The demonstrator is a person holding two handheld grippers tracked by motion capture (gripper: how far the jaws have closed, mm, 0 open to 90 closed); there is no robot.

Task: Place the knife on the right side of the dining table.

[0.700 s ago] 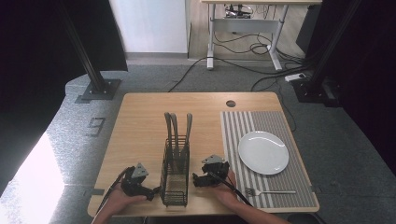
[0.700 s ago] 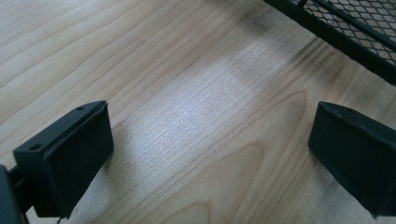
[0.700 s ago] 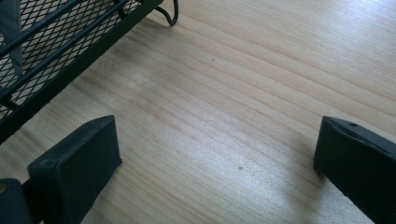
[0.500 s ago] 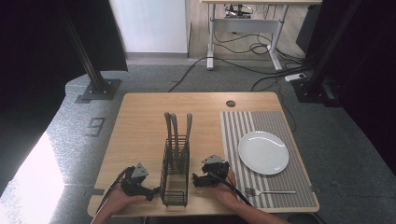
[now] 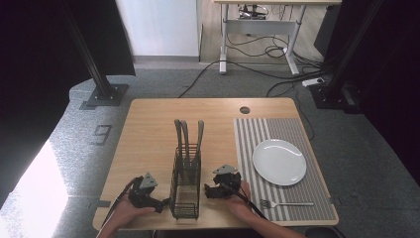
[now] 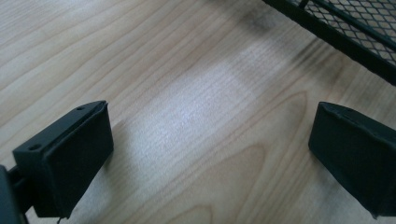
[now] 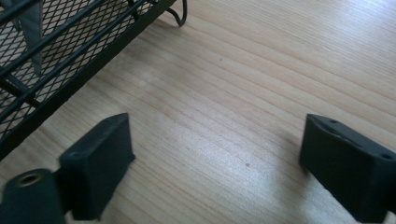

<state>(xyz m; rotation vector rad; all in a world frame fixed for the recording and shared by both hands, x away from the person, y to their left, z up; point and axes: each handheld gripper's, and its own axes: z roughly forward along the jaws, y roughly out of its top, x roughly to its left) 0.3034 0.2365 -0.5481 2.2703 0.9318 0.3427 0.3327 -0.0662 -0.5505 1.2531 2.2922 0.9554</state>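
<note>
High view: a black mesh basket (image 5: pixel 185 183) holding three utensils (image 5: pixel 187 139) stands near the desk's (image 5: pixel 148 129) front edge, between both grippers. Left gripper (image 5: pixel 159 203) rests just left of the basket, right gripper (image 5: pixel 210 191) just right of it. Both have jaws spread wide, empty, over bare wood. A plate (image 5: pixel 279 161) and fork (image 5: pixel 287 203) lie on the striped mat (image 5: pixel 257 134) at the right edge.

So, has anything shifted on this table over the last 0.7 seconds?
Nothing visibly changed. Both tongs, left and right, rest open on the table either side of the mesh caddy; the plate and fork lie on the mat as before.
</note>
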